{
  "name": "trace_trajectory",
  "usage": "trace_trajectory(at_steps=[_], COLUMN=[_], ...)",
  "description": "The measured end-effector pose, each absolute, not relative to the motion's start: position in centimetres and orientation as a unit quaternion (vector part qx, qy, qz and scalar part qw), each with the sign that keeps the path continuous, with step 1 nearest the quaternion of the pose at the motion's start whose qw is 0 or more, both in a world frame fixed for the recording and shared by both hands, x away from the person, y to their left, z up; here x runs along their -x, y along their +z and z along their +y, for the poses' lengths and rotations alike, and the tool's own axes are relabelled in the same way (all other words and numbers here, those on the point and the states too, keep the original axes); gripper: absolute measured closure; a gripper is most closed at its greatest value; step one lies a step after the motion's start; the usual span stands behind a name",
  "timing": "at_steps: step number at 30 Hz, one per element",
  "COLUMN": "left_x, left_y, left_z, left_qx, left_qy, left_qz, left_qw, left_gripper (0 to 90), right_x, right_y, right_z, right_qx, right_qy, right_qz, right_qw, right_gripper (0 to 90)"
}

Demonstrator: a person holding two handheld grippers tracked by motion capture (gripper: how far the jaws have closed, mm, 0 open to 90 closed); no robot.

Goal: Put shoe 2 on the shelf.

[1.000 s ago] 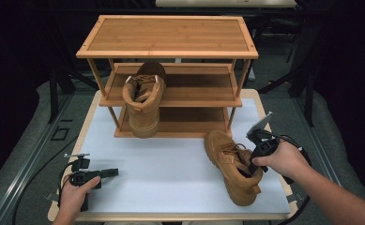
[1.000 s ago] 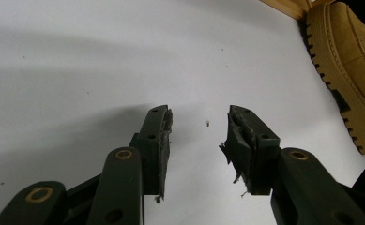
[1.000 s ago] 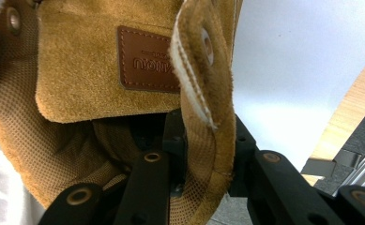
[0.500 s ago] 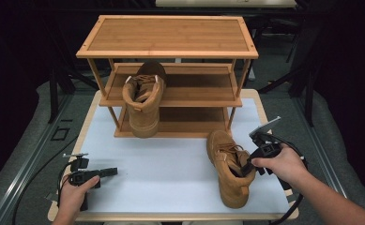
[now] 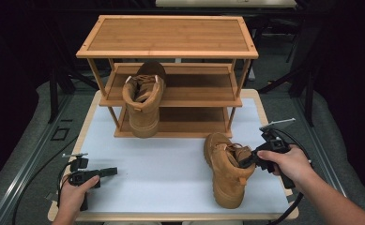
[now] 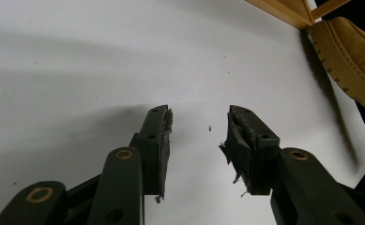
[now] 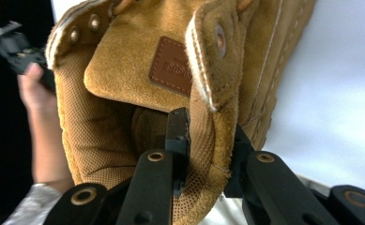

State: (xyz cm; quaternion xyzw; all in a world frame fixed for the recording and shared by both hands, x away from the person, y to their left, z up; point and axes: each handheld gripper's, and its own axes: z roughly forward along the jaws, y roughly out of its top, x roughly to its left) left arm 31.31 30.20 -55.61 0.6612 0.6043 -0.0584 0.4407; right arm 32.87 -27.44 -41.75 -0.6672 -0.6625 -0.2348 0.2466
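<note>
1. High view has the right gripper (image 5: 247, 161) clamped on the collar of the loose boot (image 5: 227, 171), which stands on the white table (image 5: 171, 164) in front of the shoe rack (image 5: 171, 84), toe toward the person.
2. Right gripper view makes the hold plain: one finger (image 7: 178, 136) sits inside the boot against the mesh lining, the other outside the suede wall, so the fingers are narrowed onto that wall. Pinching the collar gives a firm handle on a soft, heavy thing, likely for lifting it.
3. Beyond those fingers, the tongue with its leather label (image 7: 173, 65) folds inward.
4. Left gripper (image 5: 106, 172) lies low over the table, well apart from the boot. In the left gripper view its fingers (image 6: 157, 140) stand moderately apart with nothing between them, only bare tabletop ahead; it seems to be waiting.
5. A second boot (image 5: 145, 101) already rests on the rack's middle shelf, heel hanging outward, which suggests the held boot belongs beside it.
</note>
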Motion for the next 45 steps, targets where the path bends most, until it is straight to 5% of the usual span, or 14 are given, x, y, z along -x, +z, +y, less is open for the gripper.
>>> trace_trajectory(at_steps=[11,30,45], left_x=[-31.2,-30.1,-30.4], left_y=[-55.4,-55.2,-55.1], left_z=[30.1,30.2,30.1], left_qx=[-0.66,-0.659,-0.663], left_qy=[-0.059,-0.058,-0.057], left_qz=[0.606,0.606,0.601], left_qw=[0.441,0.442,0.444], left_gripper=[59.2,59.3,59.4], right_x=[-31.5,-29.8,-33.0], right_y=[-38.8,-29.4,-25.5], right_z=[-26.3,-24.3,-22.5], right_qx=[0.647,0.607,0.589], right_qy=[-0.279,-0.331,-0.39], right_qz=[-0.656,-0.683,-0.678], right_qw=[0.271,0.236,0.205], right_gripper=[77.9,78.5,78.6])
